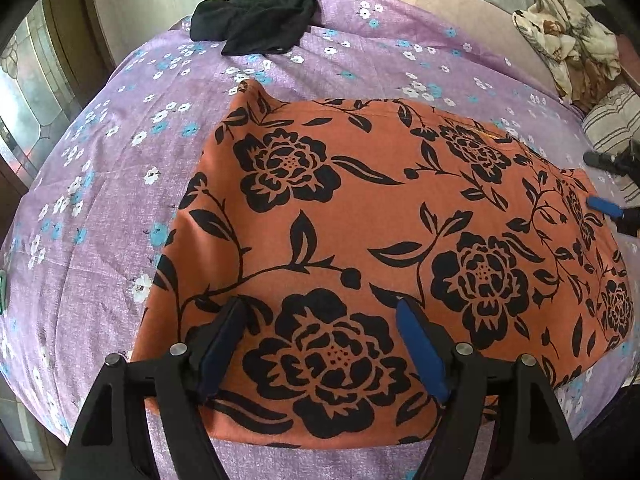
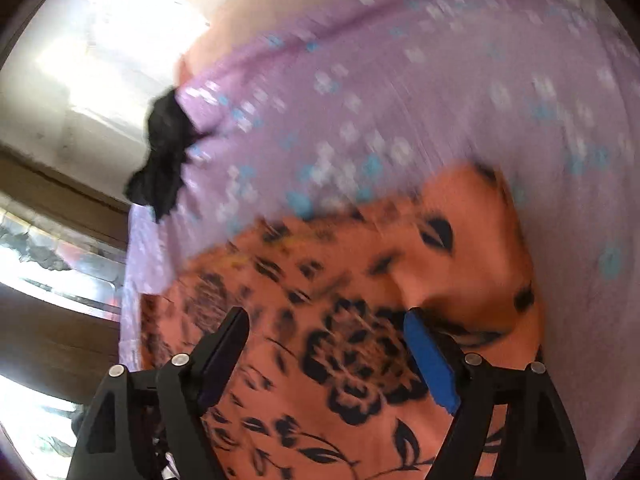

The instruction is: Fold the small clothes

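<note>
An orange garment with black flowers [image 1: 380, 220] lies folded flat on the purple flowered bedsheet [image 1: 120, 184]. My left gripper [image 1: 322, 306] hovers over the garment's near edge, open, with only the flat cloth below its black and blue pads. My right gripper [image 1: 600, 181] shows at the garment's right edge, jaws apart. In the blurred right wrist view the right gripper [image 2: 327, 316] stands open above the orange garment [image 2: 360, 360], and a raised fold of the cloth sits just beyond its blue pad [image 2: 432, 364]. Nothing is pinched by either gripper.
A crumpled black garment [image 1: 256, 16] lies at the far side of the bed; it is also in the right wrist view [image 2: 164, 152]. A heap of patterned cloth [image 1: 568, 48] and a striped cushion [image 1: 612, 120] sit at the right. A glass door [image 1: 24, 120] stands left of the bed.
</note>
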